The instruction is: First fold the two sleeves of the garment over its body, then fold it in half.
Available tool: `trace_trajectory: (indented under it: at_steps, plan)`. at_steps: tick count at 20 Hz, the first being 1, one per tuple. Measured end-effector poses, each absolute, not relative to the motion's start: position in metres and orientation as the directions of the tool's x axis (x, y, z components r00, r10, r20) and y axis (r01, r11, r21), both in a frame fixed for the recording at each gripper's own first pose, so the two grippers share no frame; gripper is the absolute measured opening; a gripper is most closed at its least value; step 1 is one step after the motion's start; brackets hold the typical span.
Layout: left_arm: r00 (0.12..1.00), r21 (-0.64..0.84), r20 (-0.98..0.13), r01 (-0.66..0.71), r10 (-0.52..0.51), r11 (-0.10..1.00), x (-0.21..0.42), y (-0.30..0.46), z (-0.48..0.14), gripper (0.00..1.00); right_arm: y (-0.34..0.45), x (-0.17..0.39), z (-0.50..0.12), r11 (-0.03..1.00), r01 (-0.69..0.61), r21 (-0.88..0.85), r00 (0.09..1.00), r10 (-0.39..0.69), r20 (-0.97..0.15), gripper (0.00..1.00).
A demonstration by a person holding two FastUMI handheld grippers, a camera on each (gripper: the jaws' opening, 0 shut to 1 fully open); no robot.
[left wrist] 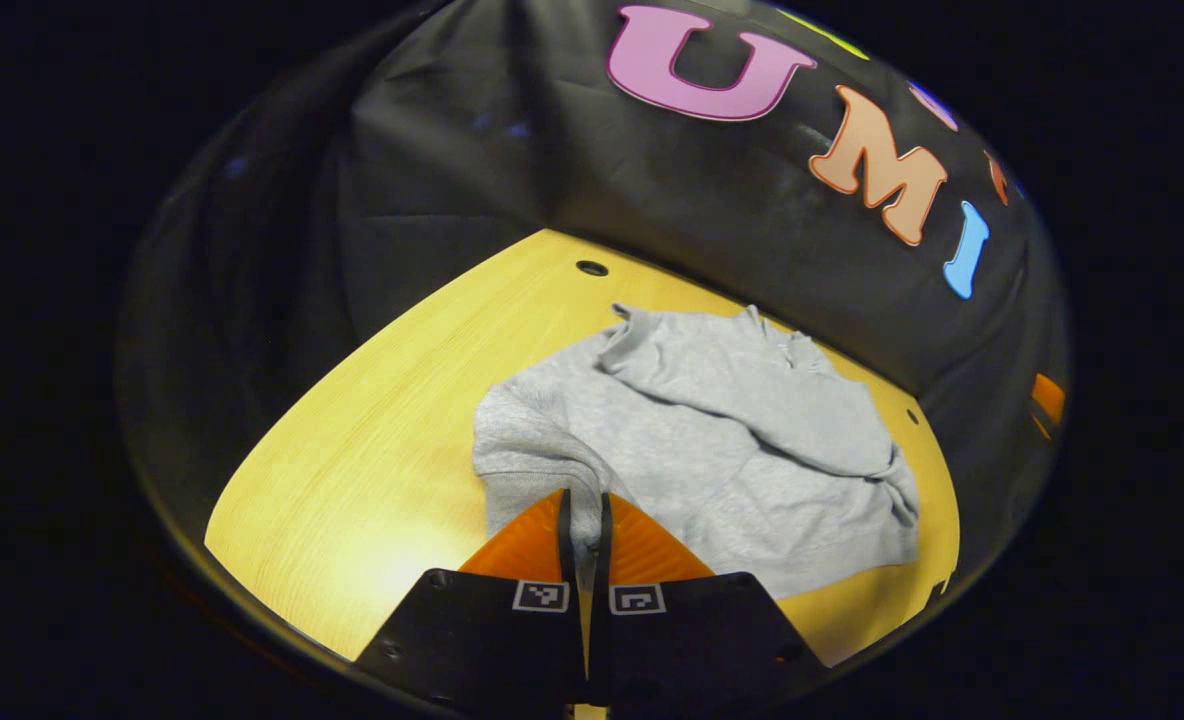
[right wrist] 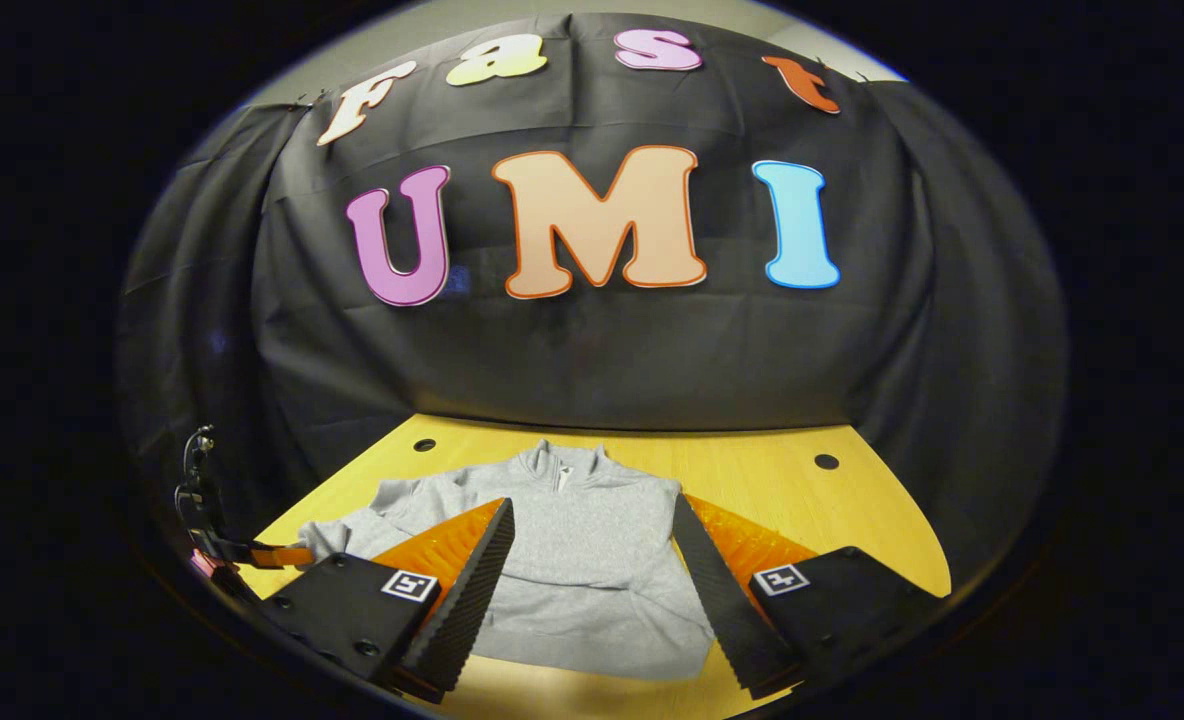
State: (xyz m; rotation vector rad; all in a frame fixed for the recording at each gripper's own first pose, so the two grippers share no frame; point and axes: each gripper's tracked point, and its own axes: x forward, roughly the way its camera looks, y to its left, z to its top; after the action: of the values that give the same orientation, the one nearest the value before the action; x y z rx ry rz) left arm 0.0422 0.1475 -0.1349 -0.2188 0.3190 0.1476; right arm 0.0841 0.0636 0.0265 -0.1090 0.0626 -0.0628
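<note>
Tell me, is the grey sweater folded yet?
Partly: one sleeve lies across the grey sweater; the other is pinched in the left gripper.

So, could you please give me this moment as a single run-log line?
left gripper: shut on sweatshirt sleeve | right gripper: open above grey sweatshirt | table: far sleeve already folded

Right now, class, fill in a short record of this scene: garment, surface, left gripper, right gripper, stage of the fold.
garment: grey sweatshirt, lying on the table, collar toward the wall
surface: yellow wooden table
left gripper: shut on a sleeve of the sweatshirt
right gripper: open, above the sweatshirt's body, holding nothing
stage: one sleeve already lies across the body; the half fold is not yet done
</note>
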Motion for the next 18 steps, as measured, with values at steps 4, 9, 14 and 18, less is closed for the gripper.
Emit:
trace_trajectory:
  at_steps: [4, 9, 14, 18]
  plan:
    - [0.956, -0.195, -0.293, -0.068, 0.008, 0.978, 0.063, 0.095, -0.11, 0.0, 0.042, 0.075, 0.023, 0.993, 0.093, -0.069, 0.993, -0.097, -0.063, 0.99]
    - [0.965, -0.185, -0.227, 0.087, -0.129, 0.979, 0.099, 0.016, -0.073, 0.01, 0.017, 0.067, 0.016, 0.991, 0.125, -0.041, 0.989, -0.128, -0.078, 0.98]
    - [0.948, -0.143, -0.179, 0.24, -0.264, 0.96, 0.139, -0.059, -0.038, 0.0, -0.005, 0.061, 0.018, 0.988, 0.15, -0.037, 0.985, -0.153, -0.083, 0.98]
    - [0.925, -0.101, -0.175, 0.323, -0.336, 0.941, 0.161, -0.108, -0.026, 0.0, -0.024, 0.059, 0.018, 0.984, 0.174, -0.025, 0.981, -0.175, -0.082, 0.98]
